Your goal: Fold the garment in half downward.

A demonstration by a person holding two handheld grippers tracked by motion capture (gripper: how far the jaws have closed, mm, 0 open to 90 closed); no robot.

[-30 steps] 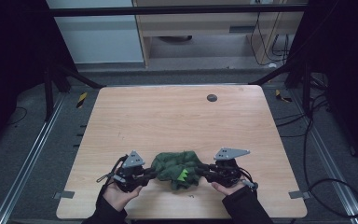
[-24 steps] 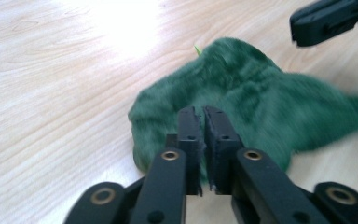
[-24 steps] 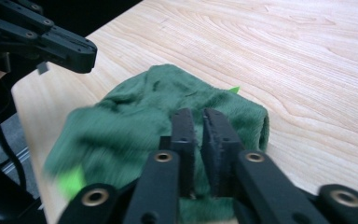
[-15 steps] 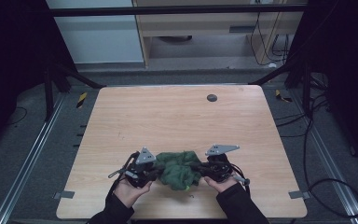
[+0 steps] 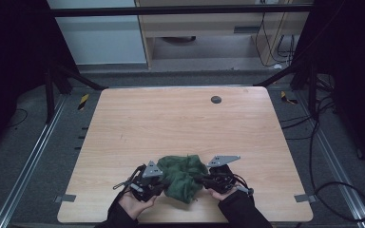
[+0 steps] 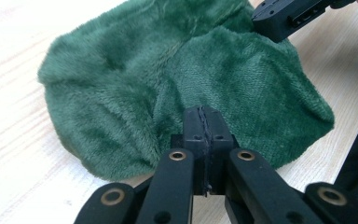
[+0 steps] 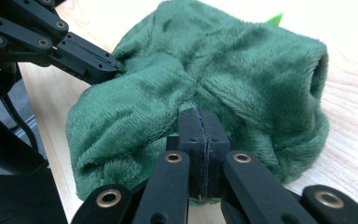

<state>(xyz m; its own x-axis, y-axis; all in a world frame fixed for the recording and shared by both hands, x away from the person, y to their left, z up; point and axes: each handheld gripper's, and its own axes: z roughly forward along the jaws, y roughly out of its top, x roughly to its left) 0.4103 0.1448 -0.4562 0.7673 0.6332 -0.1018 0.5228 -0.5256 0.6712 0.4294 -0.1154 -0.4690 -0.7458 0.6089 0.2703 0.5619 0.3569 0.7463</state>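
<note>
- Both hands have drawn closer together since the earlier pictures, bunching the green cloth (image 5: 181, 175) into a tighter heap between them near the front edge of the desk (image 5: 180, 118).
- Left gripper (image 6: 204, 126): its jaws have just been closing and now sit pressed flat together, their tips against the plush at the heap's near side; whether a fold is pinched between them I cannot tell.
- Right gripper (image 7: 201, 128): its jaws have likewise just closed and meet tight, tips nosing into the pile on the opposite side.
- Cloth looks soft, light and floppy, a fleecy plush that will slump and slide rather than hold a shape; I judge it best taken by an edge or corner fold, not the bulging middle.
- Count: one cloth, two grippers, one small dark disc (image 5: 216, 99) near the desk's far edge.
</note>
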